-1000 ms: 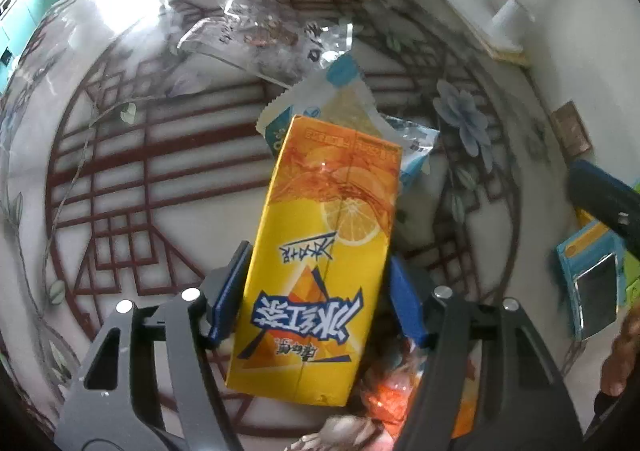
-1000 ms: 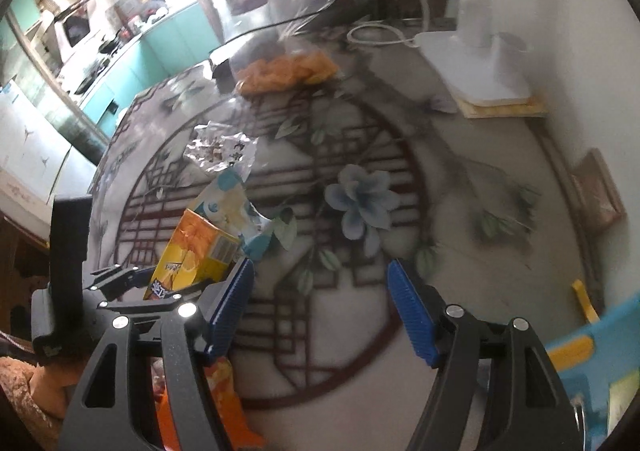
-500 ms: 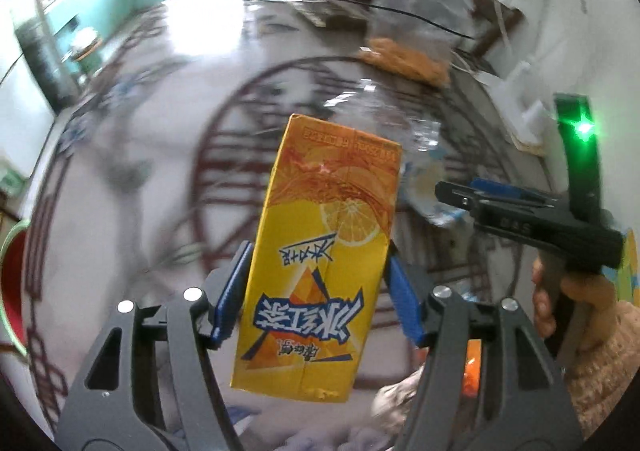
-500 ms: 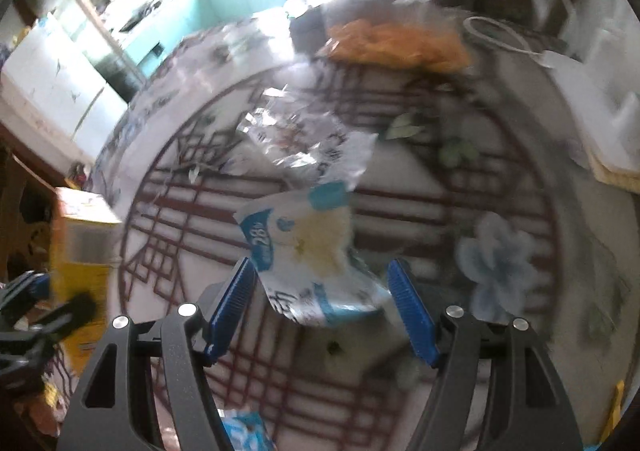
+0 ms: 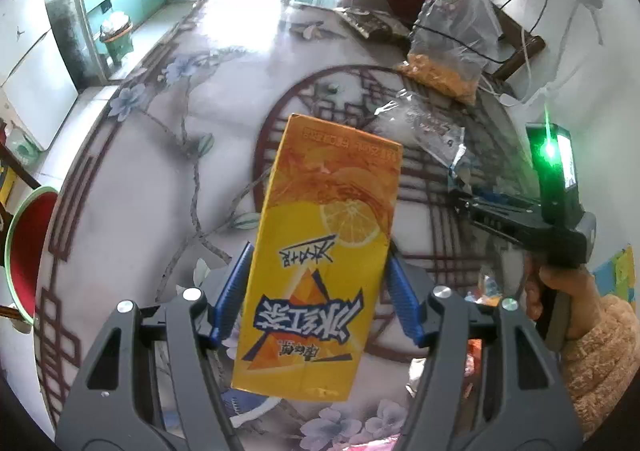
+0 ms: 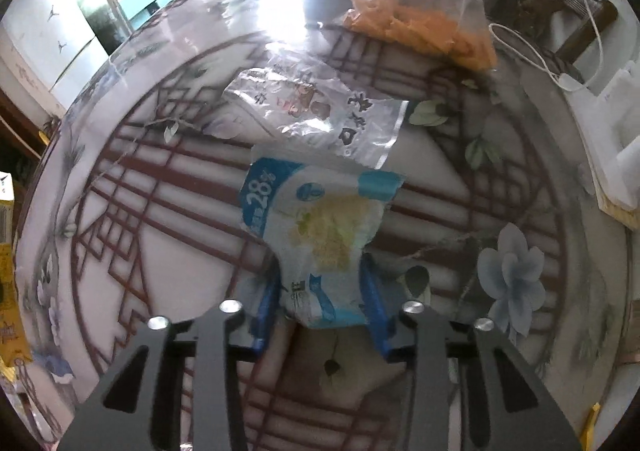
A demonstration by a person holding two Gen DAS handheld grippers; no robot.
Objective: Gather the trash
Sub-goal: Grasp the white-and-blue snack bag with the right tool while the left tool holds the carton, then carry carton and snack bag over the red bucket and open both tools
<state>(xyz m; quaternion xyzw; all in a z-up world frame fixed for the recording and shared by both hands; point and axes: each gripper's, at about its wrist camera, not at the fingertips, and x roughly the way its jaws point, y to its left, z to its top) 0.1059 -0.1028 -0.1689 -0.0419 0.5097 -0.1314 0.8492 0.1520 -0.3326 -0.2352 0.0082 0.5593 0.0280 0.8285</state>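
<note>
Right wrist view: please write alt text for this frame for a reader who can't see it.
The right gripper, its blue fingers closed on the near end of a blue-and-white snack wrapper, works over a round patterned table. Beyond the wrapper lie a crumpled clear printed wrapper and a clear bag of orange snacks.

Left wrist view: bare patterned table (image 5: 132, 187) fills the left and centre of the frame, bounded at the far left edge by a red bowl (image 5: 24, 251); the held juice carton (image 5: 320, 251) blocks the centre, and the right gripper (image 5: 516, 219) occupies the right. Right wrist view: a clear wrapper (image 6: 316, 111) and a bag of orange snacks (image 6: 424, 27) obstruct the upper centre beyond the blue-and-white packet (image 6: 320, 227); the lower left tabletop lies open.
</note>
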